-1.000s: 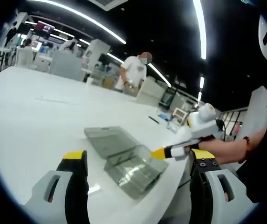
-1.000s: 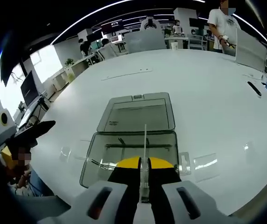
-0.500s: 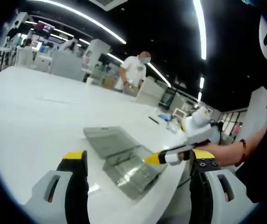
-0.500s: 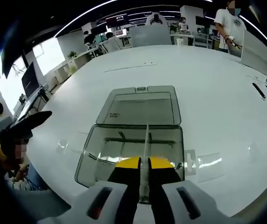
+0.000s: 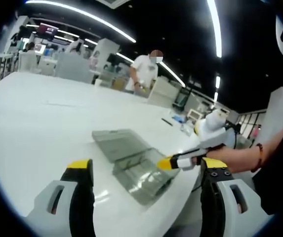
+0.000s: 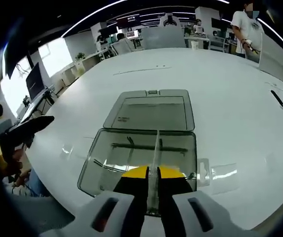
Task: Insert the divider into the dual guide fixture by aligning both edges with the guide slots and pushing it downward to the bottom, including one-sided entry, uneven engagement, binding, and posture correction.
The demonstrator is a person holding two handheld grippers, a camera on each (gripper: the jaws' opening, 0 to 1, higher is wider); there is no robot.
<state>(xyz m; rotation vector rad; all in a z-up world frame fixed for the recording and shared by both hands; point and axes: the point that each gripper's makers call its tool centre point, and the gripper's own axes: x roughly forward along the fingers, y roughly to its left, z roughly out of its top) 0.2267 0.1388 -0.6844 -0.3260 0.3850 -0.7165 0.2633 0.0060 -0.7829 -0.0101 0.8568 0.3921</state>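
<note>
Left gripper (image 5: 143, 173): one, fingers spread wide apart, holding nothing, hanging near the table's near edge
Fixture (image 6: 140, 157): one clear box, lid (image 6: 149, 110) hinged open flat behind it, on the white table (image 6: 220, 89) close to the near edge; also in left gripper view (image 5: 143, 174)
Divider (image 6: 155, 165): one thin clear sheet, edge-on, upright over the box
Right gripper (image 6: 152, 174): one, fingers pinched tight on the divider; seen from the side (image 5: 173, 162)
Around: one person standing (image 5: 145, 73) past the far edge; a dark pen-like item (image 6: 277, 98) at the right edge
</note>
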